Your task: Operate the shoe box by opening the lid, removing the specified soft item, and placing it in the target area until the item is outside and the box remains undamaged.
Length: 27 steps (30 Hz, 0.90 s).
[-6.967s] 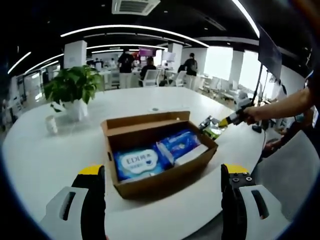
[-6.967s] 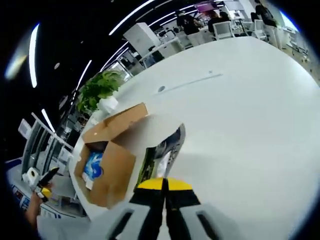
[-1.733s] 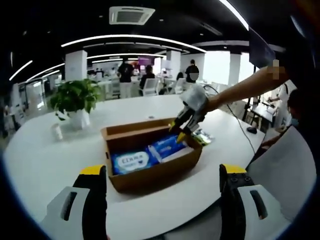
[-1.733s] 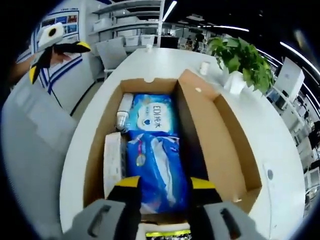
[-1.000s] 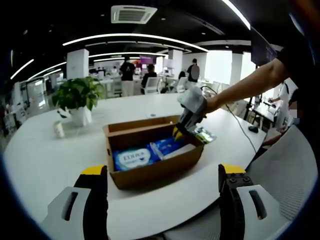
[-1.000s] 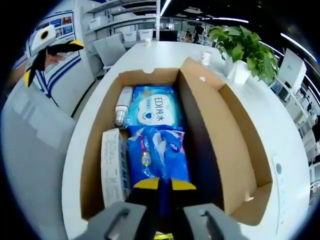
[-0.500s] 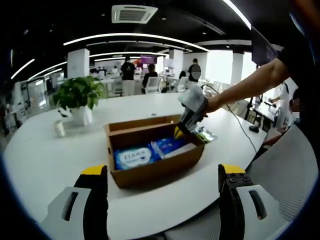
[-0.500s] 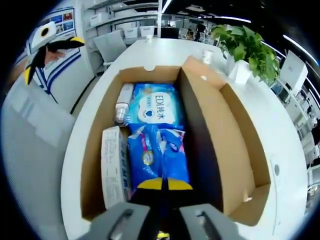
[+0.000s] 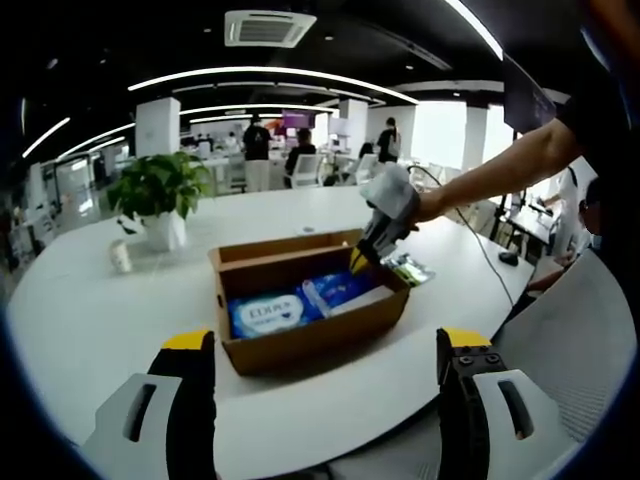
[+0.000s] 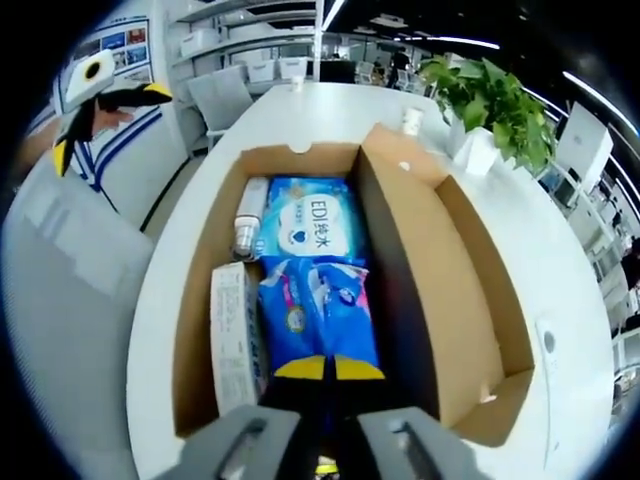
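Note:
An open brown shoe box (image 9: 300, 345) stands on the white table in front of my left gripper (image 9: 322, 400), whose jaws stand wide apart and hold nothing. From the right, a person's arm holds my right gripper (image 9: 362, 258) down into the box's right end. In the right gripper view the box (image 10: 455, 290) holds a dark blue soft pack (image 10: 318, 305), a light blue tissue pack (image 10: 305, 225), a long white carton (image 10: 232, 335) and a small bottle (image 10: 247, 230). My right gripper (image 10: 320, 368) is shut on the near end of the dark blue pack.
A green packet (image 9: 408, 268) lies on the table (image 9: 80, 300) just right of the box. A potted plant (image 9: 155, 190) and a small cup (image 9: 120, 257) stand at the back left. The box's lid flap (image 10: 415, 170) hangs open. Office chairs and people are far behind.
Seven seconds ago my right gripper held the green packet beside the box. It then came over the box, and its jaws shut on the dark blue pack. The left gripper has hardly moved.

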Motion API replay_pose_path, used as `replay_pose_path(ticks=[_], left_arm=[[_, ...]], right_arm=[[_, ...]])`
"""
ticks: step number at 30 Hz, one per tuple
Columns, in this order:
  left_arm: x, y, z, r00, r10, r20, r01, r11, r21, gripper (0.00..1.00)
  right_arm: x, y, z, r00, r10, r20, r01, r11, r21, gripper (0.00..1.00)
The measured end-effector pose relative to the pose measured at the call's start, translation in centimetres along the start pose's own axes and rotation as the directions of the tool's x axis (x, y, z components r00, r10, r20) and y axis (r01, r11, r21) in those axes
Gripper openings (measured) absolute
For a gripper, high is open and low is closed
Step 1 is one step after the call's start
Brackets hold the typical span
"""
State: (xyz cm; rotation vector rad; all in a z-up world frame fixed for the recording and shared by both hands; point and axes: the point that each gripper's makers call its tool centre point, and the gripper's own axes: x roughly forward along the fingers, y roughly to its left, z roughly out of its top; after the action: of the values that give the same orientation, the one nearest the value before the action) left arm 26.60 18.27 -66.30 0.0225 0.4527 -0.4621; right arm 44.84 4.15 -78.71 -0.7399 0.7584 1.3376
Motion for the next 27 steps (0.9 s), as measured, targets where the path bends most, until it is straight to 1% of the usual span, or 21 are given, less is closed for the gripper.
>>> replay_pose_path(ticks=[9,16,18,23,24,27], left_arm=[[-0.1,0.0,0.0,1.0,0.001,0.0,-0.001,1.0,0.001,0.95],[0.2,0.7,-0.3,1.0,0.012,-0.007,-0.012,1.0,-0.002,0.94],[0.4,1.3,-0.5,1.0,0.023,-0.013,-0.023,1.0,-0.007,0.92],[1.2,3.0,-1.0,0.998,0.059,-0.034,-0.06,0.997,-0.037,0.81],[1.7,3.9,-1.3,0.995,0.076,-0.057,-0.077,0.997,-0.025,0.8],[2.4,4.4,-1.2,0.995,0.081,-0.063,-0.082,0.997,-0.009,0.8]], right_arm=[[-0.5,0.1,0.3,1.0,0.001,0.018,-0.001,1.0,0.007,0.0],[-0.7,0.0,0.4,1.0,-0.002,0.029,0.001,1.0,0.016,0.0],[-0.8,0.2,0.5,1.0,-0.001,0.032,0.001,1.0,0.015,0.0],[-0.8,0.3,0.6,0.999,-0.002,0.035,0.001,1.0,0.011,0.0],[-0.8,0.4,0.6,0.999,-0.002,0.036,0.001,1.0,0.012,0.0],[-0.8,0.4,0.7,0.999,-0.003,0.035,0.003,1.0,0.008,0.0]])
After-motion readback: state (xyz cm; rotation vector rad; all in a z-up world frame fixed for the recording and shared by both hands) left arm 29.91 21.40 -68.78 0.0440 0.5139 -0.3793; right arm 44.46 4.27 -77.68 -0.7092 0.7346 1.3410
